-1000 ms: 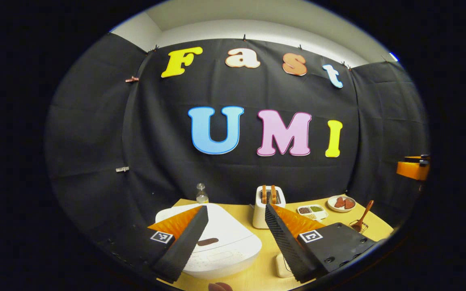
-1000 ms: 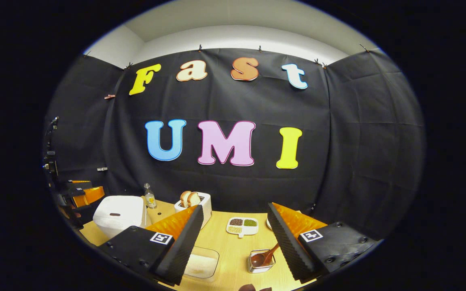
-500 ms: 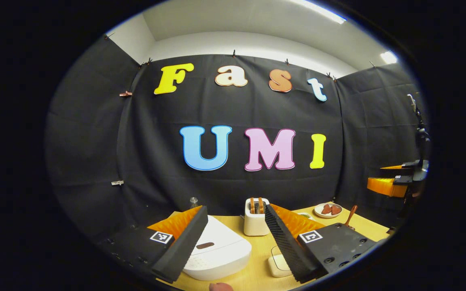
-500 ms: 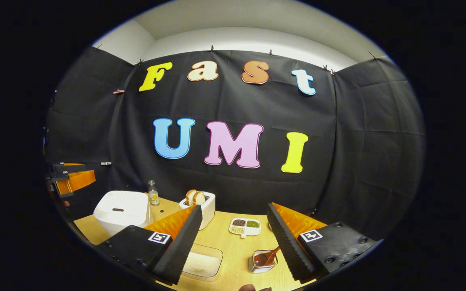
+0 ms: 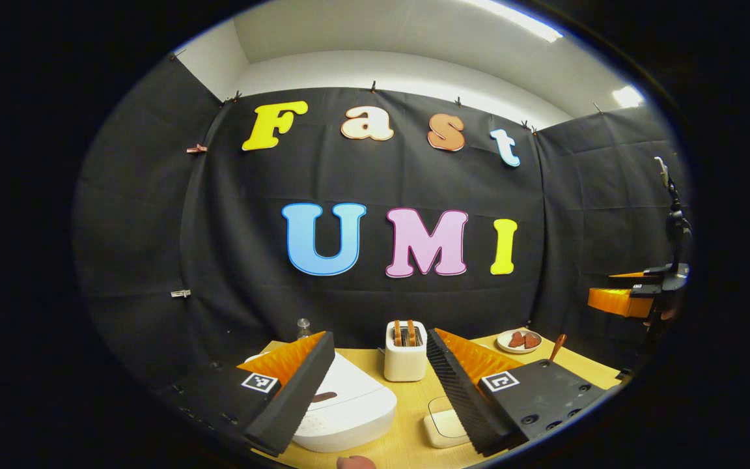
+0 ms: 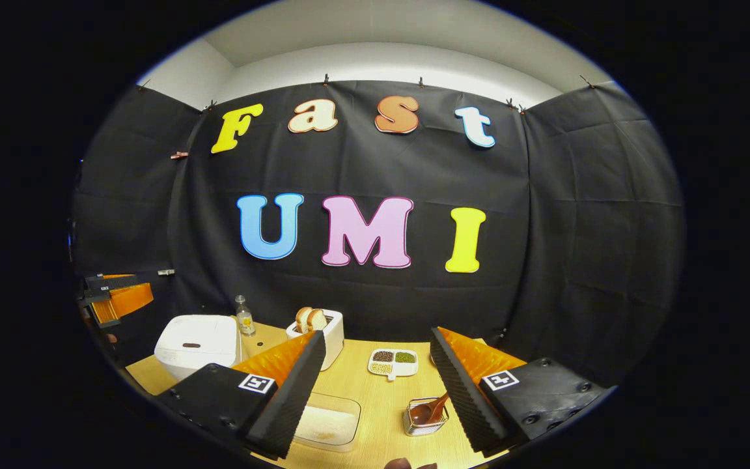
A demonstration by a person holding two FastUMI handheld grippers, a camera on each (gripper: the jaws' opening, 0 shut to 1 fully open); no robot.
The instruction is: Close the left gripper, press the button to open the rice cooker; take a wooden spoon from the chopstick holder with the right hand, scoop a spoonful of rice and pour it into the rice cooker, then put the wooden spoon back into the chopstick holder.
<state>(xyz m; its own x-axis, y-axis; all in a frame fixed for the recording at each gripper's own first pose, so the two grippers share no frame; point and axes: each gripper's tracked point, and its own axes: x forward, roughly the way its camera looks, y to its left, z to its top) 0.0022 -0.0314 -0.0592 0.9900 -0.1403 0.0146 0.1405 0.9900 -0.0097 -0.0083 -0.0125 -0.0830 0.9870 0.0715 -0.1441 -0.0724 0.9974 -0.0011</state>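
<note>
The white rice cooker stands with its lid down, a dark oval button on top. My left gripper hovers open above and before it, with nothing between its fingers. A wooden spoon rests bowl-down in the small wire chopstick holder. A clear box of rice lies just left of the holder. My right gripper hangs open over the box and the holder, empty. Each gripper appears far off at the other view's edge: the right gripper, the left gripper.
On the wooden table stand a white toaster with bread slices, a small bottle, a divided dish of beans and a plate of red pieces. The black cloth wall closes the back and sides.
The left gripper has risen and drawn back from the rice cooker, which now looks smaller and lower. The right gripper has barely shifted. Both stay open.
</note>
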